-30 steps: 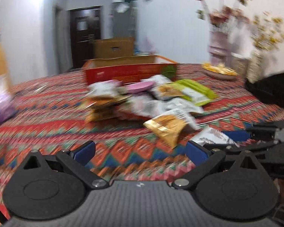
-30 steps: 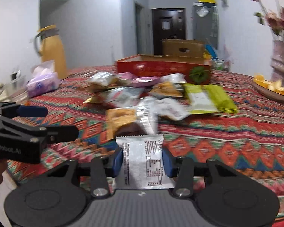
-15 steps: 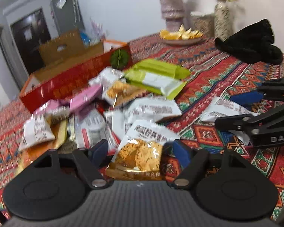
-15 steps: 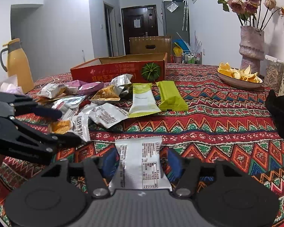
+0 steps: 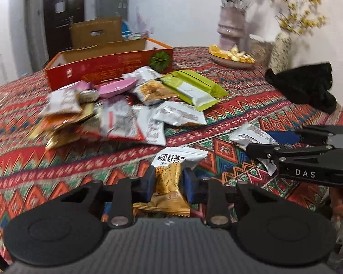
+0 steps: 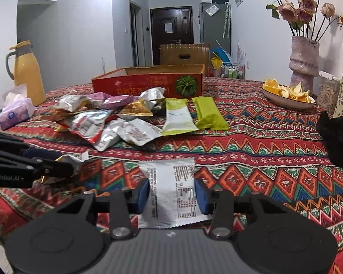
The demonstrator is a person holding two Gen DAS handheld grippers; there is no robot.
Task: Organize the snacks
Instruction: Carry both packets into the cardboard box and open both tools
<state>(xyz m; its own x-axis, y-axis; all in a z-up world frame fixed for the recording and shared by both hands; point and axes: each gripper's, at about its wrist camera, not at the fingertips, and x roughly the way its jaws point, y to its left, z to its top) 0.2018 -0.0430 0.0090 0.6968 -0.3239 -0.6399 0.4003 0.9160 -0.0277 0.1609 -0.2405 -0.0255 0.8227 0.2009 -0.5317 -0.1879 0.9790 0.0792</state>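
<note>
The snack pile [image 6: 125, 118] lies before the red box [image 6: 148, 84] as before. The left gripper [image 5: 168, 182], wide open and empty a second ago, is closing on a gold packet [image 5: 169, 180]. The right gripper [image 6: 171, 194] is closing, its pads pressing the white packet [image 6: 171, 189] it already held.

Premises: a private home, dining or living area. Evidence: a table under a patterned tablecloth [image 6: 251, 137], a vase of dried roses [image 6: 304, 61], a bowl of orange peel [image 6: 285, 96], a yellow thermos jug [image 6: 26, 73], a tissue pack [image 6: 13, 111], and a dark entrance door [image 6: 171, 36] down the hallway.
</note>
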